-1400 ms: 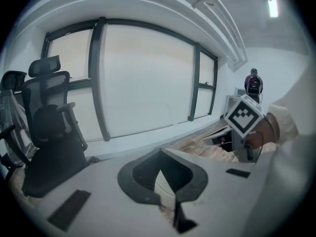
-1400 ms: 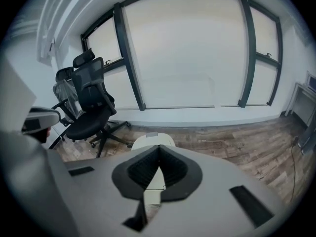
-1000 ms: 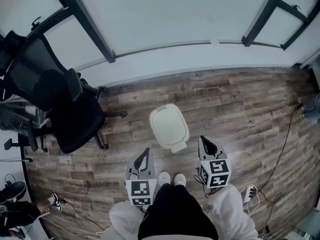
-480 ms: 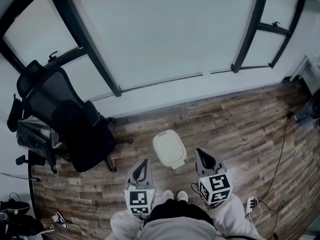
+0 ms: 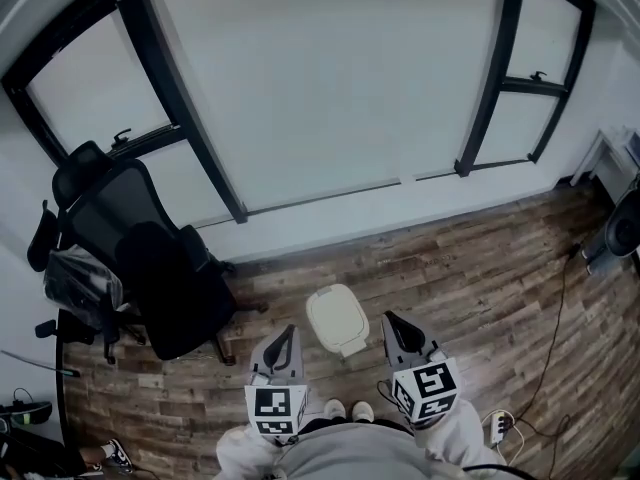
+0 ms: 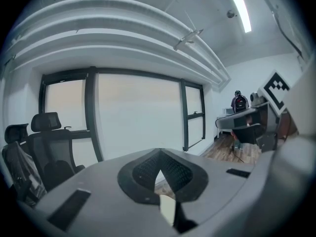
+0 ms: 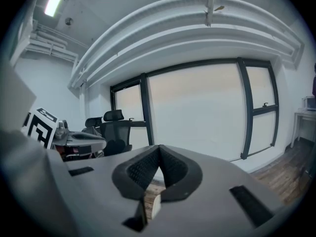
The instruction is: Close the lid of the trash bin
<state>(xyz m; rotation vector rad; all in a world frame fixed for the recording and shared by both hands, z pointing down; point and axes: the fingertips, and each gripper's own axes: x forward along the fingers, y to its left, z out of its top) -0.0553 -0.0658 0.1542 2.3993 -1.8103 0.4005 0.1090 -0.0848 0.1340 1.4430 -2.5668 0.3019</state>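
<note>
Trash bin (image 5: pixel 338 326) sits on the wood floor (image 5: pixel 480 268) at 12 o'clock from the person's shoes (image 5: pixel 348 409), between the two grippers and touching neither. Lid (image 5: pixel 333 312) reads flat and cream from above, so I judge it already down (steep angle, a small gap wouldn't show). Left gripper (image 5: pixel 287 332) is at the bin's 9 o'clock, right gripper (image 5: pixel 389 320) at 3 o'clock. Jaws on each are pressed together with nothing held, and both aim at the window (image 5: pixel 330 78), not the bin. Office chair (image 5: pixel 160 268) at 10 o'clock, well apart. Step: verify. Next move, if needed: tip one gripper down and press the lid's near edge to confirm it seats.
</note>
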